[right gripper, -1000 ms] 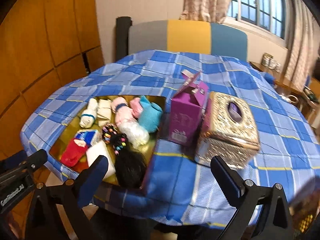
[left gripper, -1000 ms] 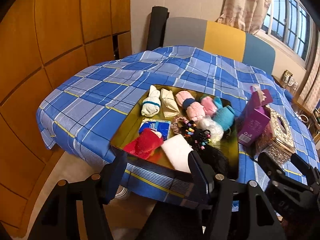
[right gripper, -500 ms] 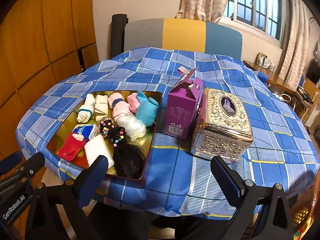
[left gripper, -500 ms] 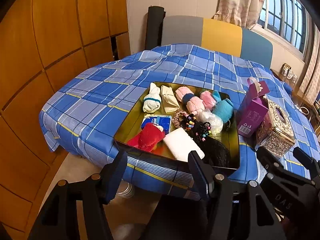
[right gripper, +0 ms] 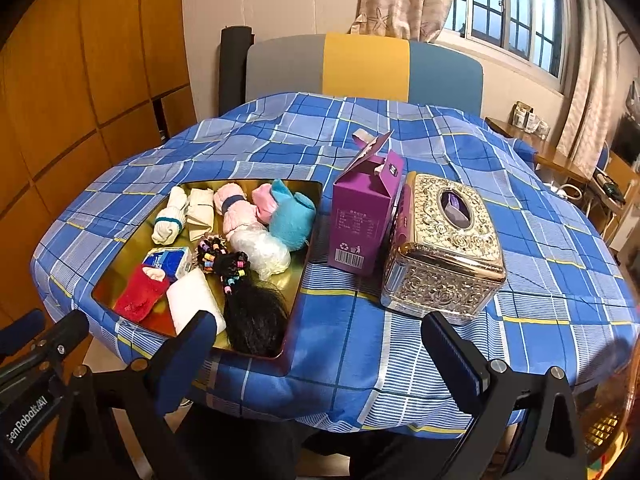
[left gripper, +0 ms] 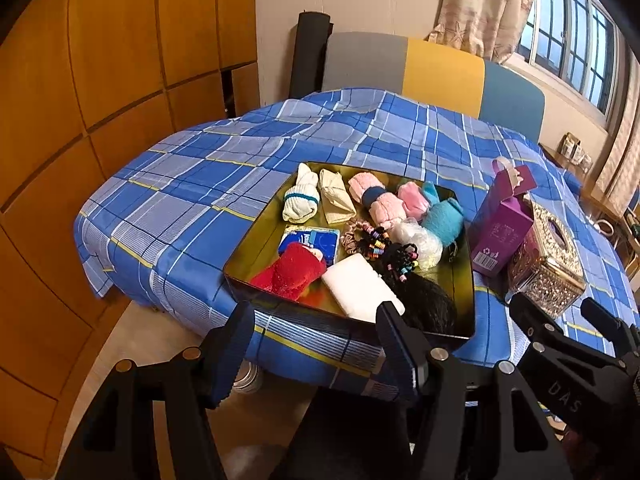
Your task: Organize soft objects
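Both grippers are being held off the near edge of the counter, clear of everything on it. The left gripper point(left gripper: 316, 344) is being kept with its jaws wide and holding nothing; the right gripper point(right gripper: 320, 356) is likewise being carried with jaws spread wide and empty. The soft objects are being kept in a golden tray point(right gripper: 120, 264) on the blue plaid tablecloth point(right gripper: 400, 344): a red sock point(left gripper: 292, 272), a white folded cloth point(left gripper: 360, 286), a black wig point(right gripper: 256, 316), a teal sock point(right gripper: 292, 216) and pink socks point(left gripper: 380, 202). Just right of the tray, a purple carton point(right gripper: 360, 216) is being flanked by an ornate tissue box point(right gripper: 444, 248), the two touching.
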Tool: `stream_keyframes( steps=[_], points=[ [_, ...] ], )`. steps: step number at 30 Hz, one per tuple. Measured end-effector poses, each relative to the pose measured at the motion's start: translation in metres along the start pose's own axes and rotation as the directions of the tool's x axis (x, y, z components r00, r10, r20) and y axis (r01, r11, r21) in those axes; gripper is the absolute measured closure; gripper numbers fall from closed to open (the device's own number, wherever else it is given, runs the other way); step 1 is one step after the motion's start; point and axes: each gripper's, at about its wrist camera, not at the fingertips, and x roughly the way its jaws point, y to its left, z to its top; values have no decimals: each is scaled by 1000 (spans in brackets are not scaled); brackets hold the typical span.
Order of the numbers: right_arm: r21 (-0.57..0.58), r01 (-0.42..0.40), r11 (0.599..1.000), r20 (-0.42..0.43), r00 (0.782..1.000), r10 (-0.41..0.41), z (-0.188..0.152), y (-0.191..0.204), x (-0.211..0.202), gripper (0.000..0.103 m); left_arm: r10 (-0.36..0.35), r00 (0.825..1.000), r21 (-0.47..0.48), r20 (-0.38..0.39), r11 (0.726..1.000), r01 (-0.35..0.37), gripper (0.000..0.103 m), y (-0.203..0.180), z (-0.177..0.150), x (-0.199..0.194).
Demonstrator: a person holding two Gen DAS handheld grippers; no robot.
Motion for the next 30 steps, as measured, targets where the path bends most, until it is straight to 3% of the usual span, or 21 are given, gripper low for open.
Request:
stream_keyframes(
  steps=[30],
  points=[
    [15,-5,1000,-6,1000,5,-1,-3,3,0,-18,1000,28,-17,999,18,39,-6,-4,2]
  ],
)
